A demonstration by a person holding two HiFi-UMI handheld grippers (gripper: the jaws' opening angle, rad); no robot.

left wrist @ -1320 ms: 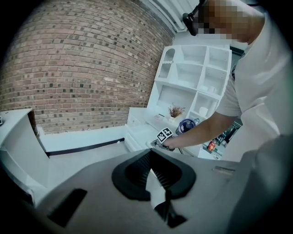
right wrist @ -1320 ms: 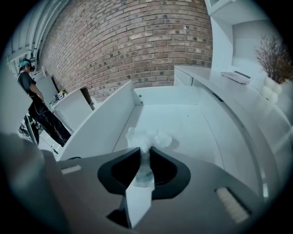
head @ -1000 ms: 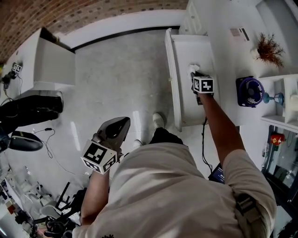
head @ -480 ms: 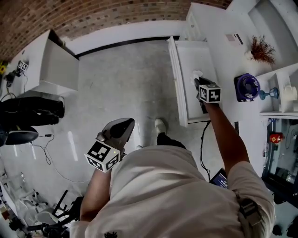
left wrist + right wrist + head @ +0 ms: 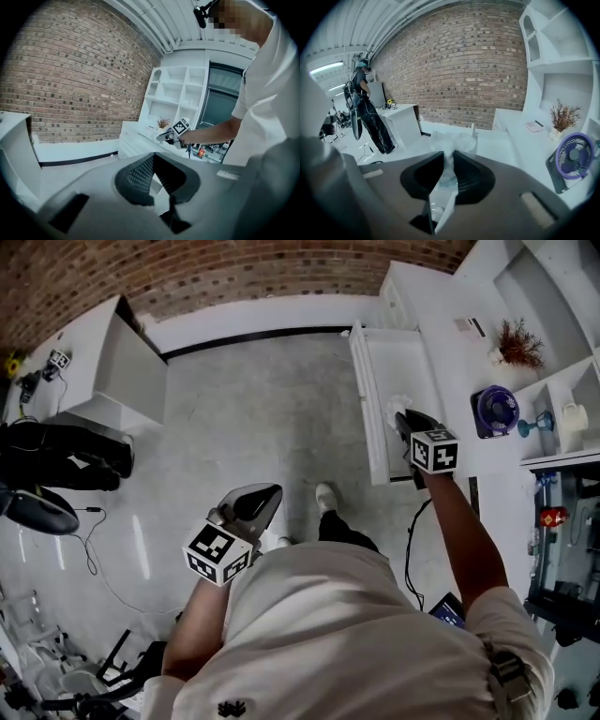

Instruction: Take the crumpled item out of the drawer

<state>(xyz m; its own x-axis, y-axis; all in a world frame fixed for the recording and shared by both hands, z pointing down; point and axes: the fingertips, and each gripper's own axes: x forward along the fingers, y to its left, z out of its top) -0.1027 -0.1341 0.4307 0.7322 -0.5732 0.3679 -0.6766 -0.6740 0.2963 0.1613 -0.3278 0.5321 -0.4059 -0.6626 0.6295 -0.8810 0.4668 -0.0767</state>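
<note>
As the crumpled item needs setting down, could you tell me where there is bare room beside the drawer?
The white counter is bare between the open drawer and the purple fan. Toward the wall, the dried plant and a flat card crowd it. The drawer floor beyond the crumpled item is also bare.

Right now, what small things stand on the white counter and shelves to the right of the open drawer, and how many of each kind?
Blue fan: 1
Dried plant: 1
Blue stemmed glass: 1
White mug: 1
Small flat device: 1
Total: 5
</note>
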